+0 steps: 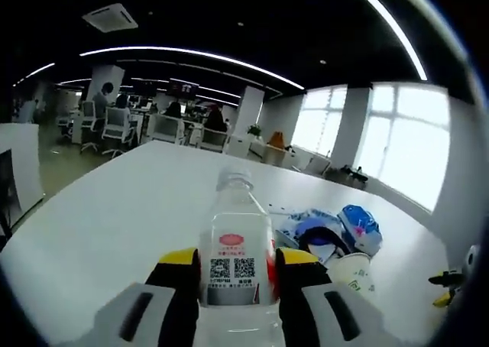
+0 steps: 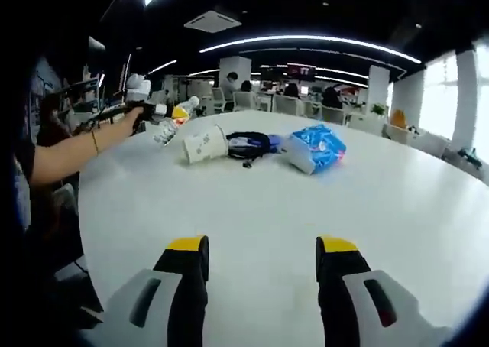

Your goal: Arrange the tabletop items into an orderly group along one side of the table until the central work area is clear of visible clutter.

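Bottle (image 1: 235, 244) clamped; cup (image 1: 351, 269), blue packet (image 1: 359, 226) beside.

The bottle (image 1: 234, 255), low in the middle of the left gripper view, is clear, glossy plastic with a smooth paper-like label printed with codes, and the left tongs (image 1: 234, 274) on either side of it look like matt grey plastic with black inner faces and yellow tips. The tabletop (image 2: 306, 209) is a smooth white surface with a soft sheen, and the right tongs (image 2: 261, 257) at the bottom of the right gripper view have the same matt finish. Above centre in that view, the cup (image 2: 204, 144) looks like matt white paper, and the blue packet (image 2: 315, 148) is a crinkled, shiny plastic film.
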`<state>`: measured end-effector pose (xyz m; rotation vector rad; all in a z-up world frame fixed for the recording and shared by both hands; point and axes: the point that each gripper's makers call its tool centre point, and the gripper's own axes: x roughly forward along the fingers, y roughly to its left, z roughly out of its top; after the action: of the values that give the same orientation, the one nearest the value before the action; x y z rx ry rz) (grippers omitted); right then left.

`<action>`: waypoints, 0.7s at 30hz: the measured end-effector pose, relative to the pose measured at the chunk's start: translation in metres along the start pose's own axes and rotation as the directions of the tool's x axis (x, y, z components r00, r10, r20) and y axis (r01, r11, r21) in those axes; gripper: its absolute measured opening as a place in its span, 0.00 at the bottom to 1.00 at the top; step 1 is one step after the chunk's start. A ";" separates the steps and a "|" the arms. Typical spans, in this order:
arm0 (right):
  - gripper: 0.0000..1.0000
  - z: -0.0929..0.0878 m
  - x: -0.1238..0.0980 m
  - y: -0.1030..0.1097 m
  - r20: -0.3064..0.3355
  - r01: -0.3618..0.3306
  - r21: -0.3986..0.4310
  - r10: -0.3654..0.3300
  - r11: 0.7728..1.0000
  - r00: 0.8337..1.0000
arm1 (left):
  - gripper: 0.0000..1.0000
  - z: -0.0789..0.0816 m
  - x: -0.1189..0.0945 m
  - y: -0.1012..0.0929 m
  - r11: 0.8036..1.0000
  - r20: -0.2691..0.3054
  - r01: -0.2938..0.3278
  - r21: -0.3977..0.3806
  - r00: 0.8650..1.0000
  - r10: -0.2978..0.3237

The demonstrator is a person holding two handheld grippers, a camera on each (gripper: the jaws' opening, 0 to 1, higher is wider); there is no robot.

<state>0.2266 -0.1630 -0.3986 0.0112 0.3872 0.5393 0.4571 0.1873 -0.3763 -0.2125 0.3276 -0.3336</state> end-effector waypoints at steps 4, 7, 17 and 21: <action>0.55 0.062 0.016 0.027 0.178 -0.288 0.292 0.244 0.912 0.953 | 0.37 -0.007 -0.001 0.000 1.000 -0.014 0.004 -0.003 1.000 -0.004; 0.56 0.091 0.043 0.029 0.173 -0.309 0.272 0.270 0.911 0.947 | 0.37 -0.010 0.000 0.001 1.000 -0.022 0.006 -0.008 1.000 -0.006; 0.55 0.159 0.141 0.071 0.162 -0.430 0.402 0.399 0.808 0.902 | 0.37 -0.016 0.001 0.000 1.000 -0.046 0.014 -0.006 0.999 -0.015; 0.55 0.164 0.193 0.088 0.115 -0.424 0.509 0.429 0.749 0.896 | 0.37 -0.019 0.002 -0.002 1.000 -0.053 0.015 -0.003 0.998 -0.015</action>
<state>0.3938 0.0247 -0.3051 0.6455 0.5372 0.8760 0.4514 0.1820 -0.3934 -0.2089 0.3789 -0.3540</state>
